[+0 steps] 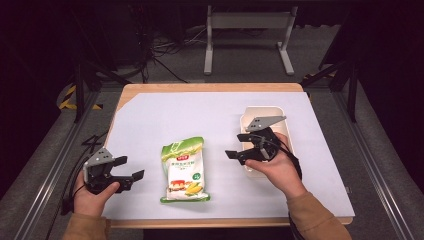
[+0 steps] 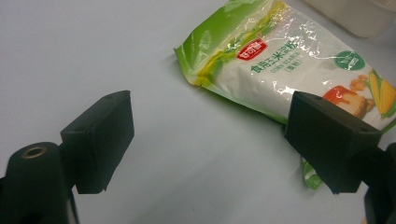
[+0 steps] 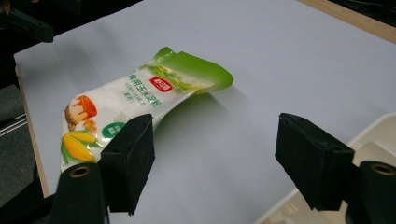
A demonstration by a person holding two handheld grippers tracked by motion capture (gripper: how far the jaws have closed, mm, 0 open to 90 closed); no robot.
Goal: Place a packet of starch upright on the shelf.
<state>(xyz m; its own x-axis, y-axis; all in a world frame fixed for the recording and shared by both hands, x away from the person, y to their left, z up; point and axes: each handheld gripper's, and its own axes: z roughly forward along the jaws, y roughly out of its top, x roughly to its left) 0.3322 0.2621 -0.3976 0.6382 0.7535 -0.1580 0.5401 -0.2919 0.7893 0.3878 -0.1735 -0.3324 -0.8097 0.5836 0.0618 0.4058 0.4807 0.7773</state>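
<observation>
The corn starch bag [image 1: 183,170] lies flat on the white sheet [image 1: 150,120] near the table's near edge, between the two grippers, label up. The left gripper [image 1: 124,169] hovers just left of it, jaws spread wide and holding nothing; the right gripper [image 1: 239,145] hangs over the near left corner of the cream plastic tray [image 1: 280,111], jaws likewise spread and empty.

To pick the bag up well, close on its sealed green top edge [image 3: 196,70], which curls up off the sheet, rather than the slack, powder-filled middle. The film looks slippery, so a firm pinch seems wise.

The sheet covers a wooden table [image 1: 210,87]; beyond it are dark floor, cables and a metal stand [image 1: 247,30].
</observation>
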